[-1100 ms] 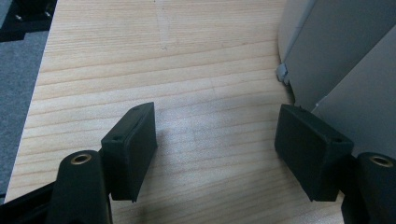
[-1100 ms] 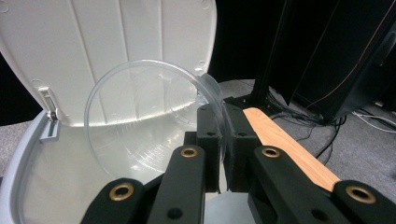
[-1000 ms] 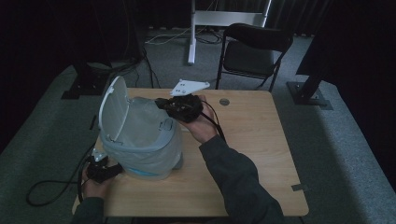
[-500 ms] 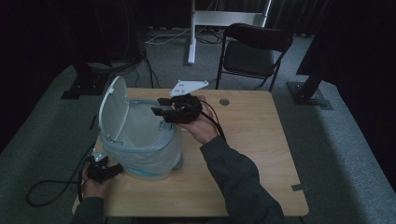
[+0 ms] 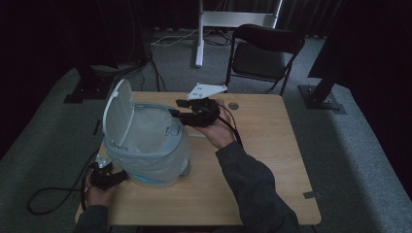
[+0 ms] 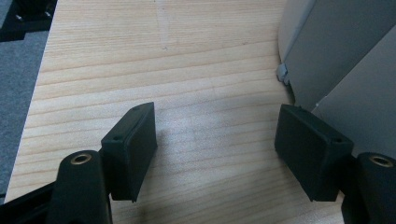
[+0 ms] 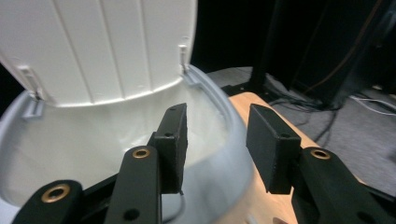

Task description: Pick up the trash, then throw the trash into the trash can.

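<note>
A grey waste bin (image 5: 145,148) lined with a pale bag stands at the left of the wooden table (image 5: 272,160), its white lid (image 5: 119,114) swung up. My right gripper (image 5: 179,109) reaches the bin's far right rim (image 7: 219,109). Its jaws have just been opening and stand open (image 7: 217,144), one over the bag's inside and one outside, with the rim passing under the gap and no pad pressing on it. My left gripper (image 5: 116,175) rests low by the bin's near left foot. It is open (image 6: 215,154), with bare table between its pads and the bin's wall (image 6: 336,60) at its side.
A small round object (image 5: 233,105) lies on the table behind the right hand. A black folding chair (image 5: 265,53) stands beyond the far edge, with a white stand base (image 5: 238,18) behind it. A cable (image 5: 43,201) trails on the floor at the left.
The right gripper's jaws, shut a second ago at the bin's rim, now stand apart. The right hand has shifted slightly along the rim. The left gripper has stayed put.
</note>
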Available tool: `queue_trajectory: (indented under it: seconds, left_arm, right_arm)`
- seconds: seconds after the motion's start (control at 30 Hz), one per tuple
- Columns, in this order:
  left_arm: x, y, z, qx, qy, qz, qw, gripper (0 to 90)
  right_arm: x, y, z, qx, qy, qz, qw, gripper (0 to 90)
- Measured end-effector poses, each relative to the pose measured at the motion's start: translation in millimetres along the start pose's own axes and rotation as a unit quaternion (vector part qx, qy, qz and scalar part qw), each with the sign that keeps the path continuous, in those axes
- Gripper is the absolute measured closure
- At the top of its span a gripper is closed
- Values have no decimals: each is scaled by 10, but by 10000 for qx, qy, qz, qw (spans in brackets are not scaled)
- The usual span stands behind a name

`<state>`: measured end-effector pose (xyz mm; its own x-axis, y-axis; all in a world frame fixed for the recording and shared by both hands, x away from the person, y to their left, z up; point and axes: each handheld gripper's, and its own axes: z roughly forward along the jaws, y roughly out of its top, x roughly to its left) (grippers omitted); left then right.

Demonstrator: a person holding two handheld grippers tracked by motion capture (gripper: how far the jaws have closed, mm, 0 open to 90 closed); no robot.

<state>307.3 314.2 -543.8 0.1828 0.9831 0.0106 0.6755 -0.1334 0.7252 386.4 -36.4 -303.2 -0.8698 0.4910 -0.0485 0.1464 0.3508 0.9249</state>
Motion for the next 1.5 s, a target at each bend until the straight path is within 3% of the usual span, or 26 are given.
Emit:
queue_trajectory:
  seconds: [0.2, 0.4, 0.7, 1.0, 1.5]
  left_arm:
    - [-5, -3, -1, -12, 20, -20, 10000, 300]
    - [-7, -4, -2, -11, 27, -26, 10000, 300]
    - [-6, -3, -2, -12, 20, -20, 10000, 300]
    - [-5, -3, -1, -13, 16, -20, 10000, 299]
    - [-4, -1, 2, -20, 6, -21, 10000, 299]
  right_arm:
    - [-86, -74, -49, -67, -135, 105, 9998, 587]
    - [-149, -161, -77, 30, -335, 54, 9994, 586]
    - [-331, -326, -153, 155, -635, 191, 9977, 572]
    - [-472, -467, -150, 227, -784, 317, 9962, 572]
    - [-653, -823, 112, 566, -793, 499, 9940, 581]
